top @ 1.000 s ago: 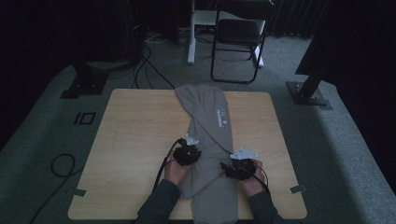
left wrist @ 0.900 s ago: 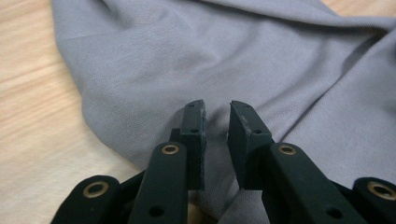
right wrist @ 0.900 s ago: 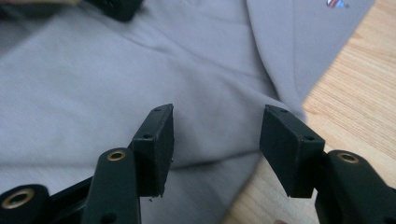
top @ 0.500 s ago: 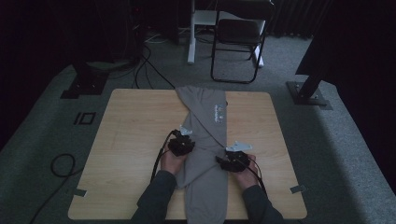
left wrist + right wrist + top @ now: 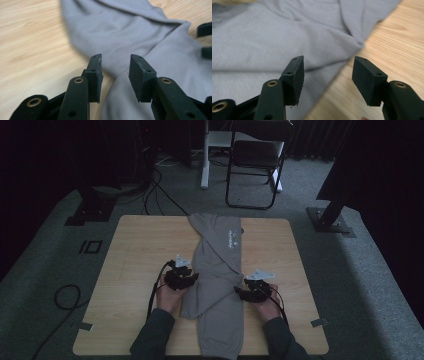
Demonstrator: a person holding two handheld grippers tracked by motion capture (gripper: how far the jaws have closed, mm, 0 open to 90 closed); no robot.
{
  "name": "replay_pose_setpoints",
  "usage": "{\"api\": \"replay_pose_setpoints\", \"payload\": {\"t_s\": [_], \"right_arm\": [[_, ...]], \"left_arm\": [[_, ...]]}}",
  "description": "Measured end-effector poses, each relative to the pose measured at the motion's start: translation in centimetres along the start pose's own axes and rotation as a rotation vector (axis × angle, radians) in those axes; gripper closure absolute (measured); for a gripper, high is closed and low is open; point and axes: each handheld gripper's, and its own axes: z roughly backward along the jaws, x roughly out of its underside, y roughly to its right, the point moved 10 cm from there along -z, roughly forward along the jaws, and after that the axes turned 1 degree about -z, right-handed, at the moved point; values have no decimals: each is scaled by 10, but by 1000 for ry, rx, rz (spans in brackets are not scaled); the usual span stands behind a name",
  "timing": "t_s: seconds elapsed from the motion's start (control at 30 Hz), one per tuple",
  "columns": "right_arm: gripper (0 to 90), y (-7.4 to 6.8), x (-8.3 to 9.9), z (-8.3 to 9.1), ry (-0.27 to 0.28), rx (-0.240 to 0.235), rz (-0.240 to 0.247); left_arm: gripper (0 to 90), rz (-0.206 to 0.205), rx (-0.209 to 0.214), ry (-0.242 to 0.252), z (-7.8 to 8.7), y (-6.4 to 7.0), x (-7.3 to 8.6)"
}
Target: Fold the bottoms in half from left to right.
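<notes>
Grey garment (image 5: 216, 270), a soft, limp, light knit that should drape and slide on the tabletop (image 5: 135, 250); best pinched at a side edge, through all layers. It lies folded into a long strip with a small white print near its far end, running between the two tools. Left tool (image 5: 115, 64): jaws spread, the cloth edge just ahead. Right tool (image 5: 327, 65): jaws spread, straddling the opposite cloth edge over bare wood.

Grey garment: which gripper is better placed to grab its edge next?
Probably right. The right gripper is open with the garment edge running between its jaws. The left gripper is open too, but narrower, over a fold rather than a free edge.
</notes>
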Motion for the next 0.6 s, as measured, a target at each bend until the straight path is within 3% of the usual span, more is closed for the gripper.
{"api": "replay_pose_setpoints", "payload": {"t_s": [0.13,0.27,0.53,0.6], "right_arm": [[424,5,7,10,-11,20,12],[422,9,18,14,-25,27,8],[423,14,21,21,-7,38,-19],[423,13,21,21,-6,39,-18]], "left_arm": [[614,64,6,2,9,-12,20],[599,89,22,-16,8,-12,35],[589,67,13,-37,2,-1,48],[685,48,1,-37,3,2,50]]}}
